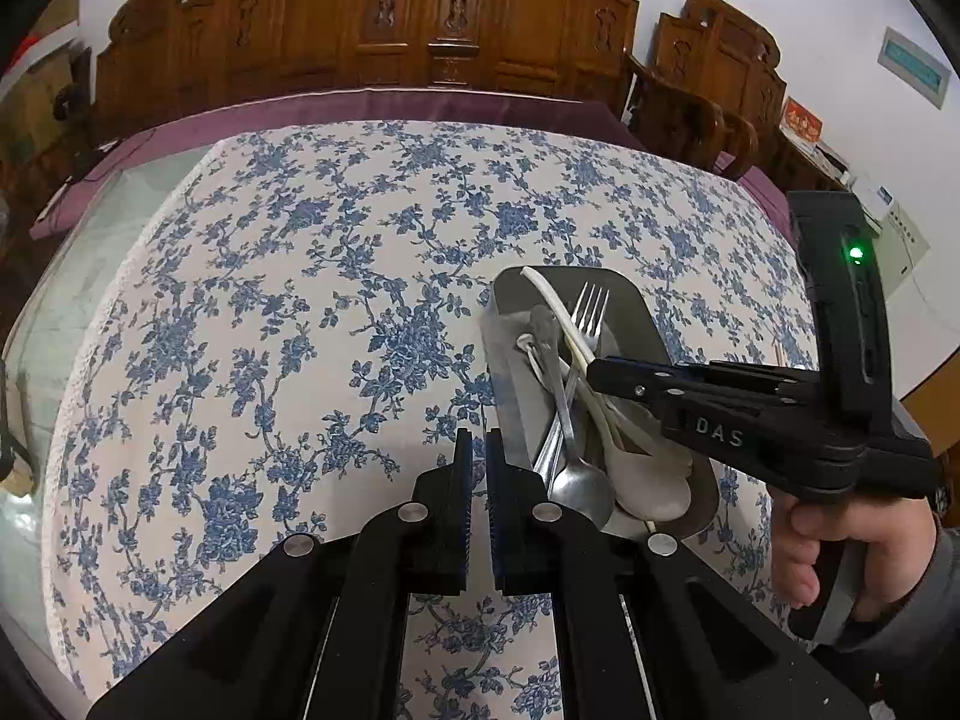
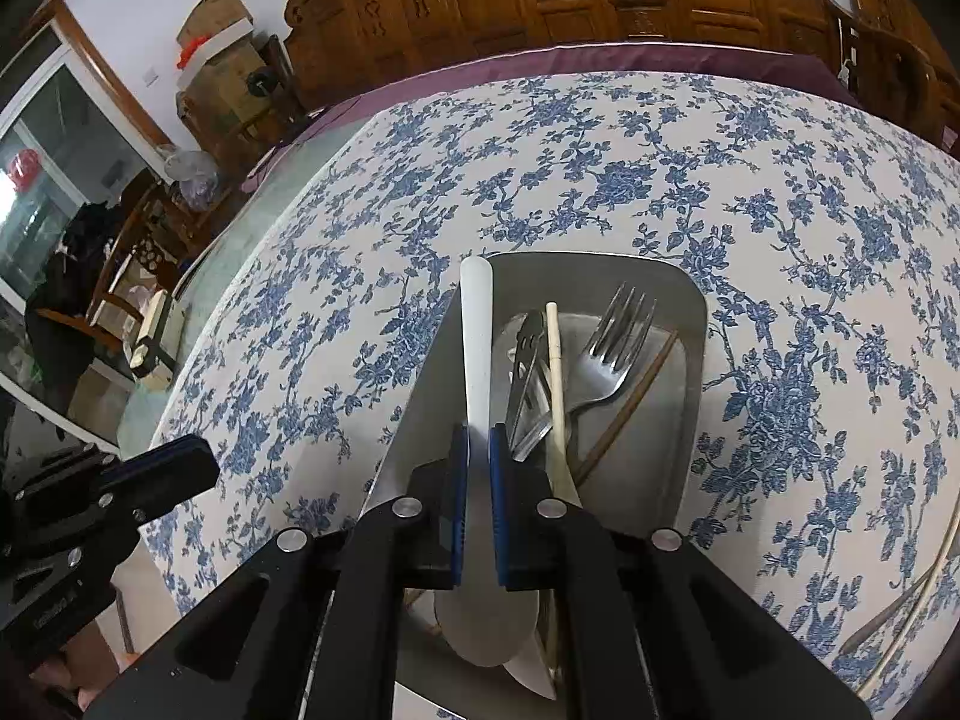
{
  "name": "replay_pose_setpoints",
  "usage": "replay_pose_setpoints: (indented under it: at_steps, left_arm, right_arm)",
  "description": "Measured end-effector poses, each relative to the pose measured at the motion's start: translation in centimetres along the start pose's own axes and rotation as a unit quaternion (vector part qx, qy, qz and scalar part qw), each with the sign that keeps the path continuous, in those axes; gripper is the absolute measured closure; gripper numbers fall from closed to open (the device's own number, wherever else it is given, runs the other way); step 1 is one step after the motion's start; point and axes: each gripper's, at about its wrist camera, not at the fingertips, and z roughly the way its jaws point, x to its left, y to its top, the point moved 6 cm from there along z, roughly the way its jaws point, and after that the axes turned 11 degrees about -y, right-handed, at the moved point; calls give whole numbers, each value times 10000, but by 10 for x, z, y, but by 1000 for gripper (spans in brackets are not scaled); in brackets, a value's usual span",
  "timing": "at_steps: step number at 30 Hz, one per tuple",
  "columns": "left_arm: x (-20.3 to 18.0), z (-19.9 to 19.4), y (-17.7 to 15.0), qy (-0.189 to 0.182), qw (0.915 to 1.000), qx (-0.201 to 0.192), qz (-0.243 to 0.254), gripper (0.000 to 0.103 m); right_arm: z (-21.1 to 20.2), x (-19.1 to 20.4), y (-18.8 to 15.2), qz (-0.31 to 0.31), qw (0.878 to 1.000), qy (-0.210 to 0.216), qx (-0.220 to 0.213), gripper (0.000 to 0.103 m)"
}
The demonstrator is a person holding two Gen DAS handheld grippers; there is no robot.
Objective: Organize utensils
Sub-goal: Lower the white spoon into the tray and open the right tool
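Note:
A metal tray (image 2: 690, 312) on the flowered tablecloth holds a fork (image 2: 618, 330), a slotted metal utensil (image 2: 528, 372), a cream chopstick (image 2: 555, 360) and a brown chopstick (image 2: 630, 408). My right gripper (image 2: 477, 438) is shut on the handle of a white spoon (image 2: 477, 330), over the tray's left side. In the left wrist view the tray (image 1: 510, 360) lies just right of my left gripper (image 1: 478, 462), which is shut with nothing in it. There the right gripper (image 1: 591, 372) reaches in from the right, onto the white spoon (image 1: 558, 306). A metal spoon (image 1: 579, 486) and the fork (image 1: 591, 306) lie beside it.
The blue flowered cloth (image 1: 300, 300) covers a round table edged by a purple cloth (image 1: 390, 108). Carved wooden chairs (image 1: 450, 18) stand behind it. A hand (image 1: 840, 552) holds the right gripper's grip. Thin sticks (image 2: 900, 600) lie near the table's right edge.

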Motion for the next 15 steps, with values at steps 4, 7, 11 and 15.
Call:
replay_pose_setpoints:
  at_steps: [4, 7, 11, 15]
  left_arm:
    - [0, -4, 0, 11, 10000, -20, 10, 99]
    - [-1, -5, 0, 20, 10000, -23, 17, 99]
    - [-1, -5, 0, 16, 10000, -21, 22, 99]
    - [-3, -7, 0, 17, 10000, -20, 31, 99]
  right_arm:
    - [2, 0, 0, 80, 10000, 46, 25, 94]
    - [3, 0, 0, 129, 9999, 84, 43, 91]
    - [1, 1, 0, 140, 9998, 169, 15, 91]
    - [-6, -1, -3, 55, 9999, 156, -48, 91]
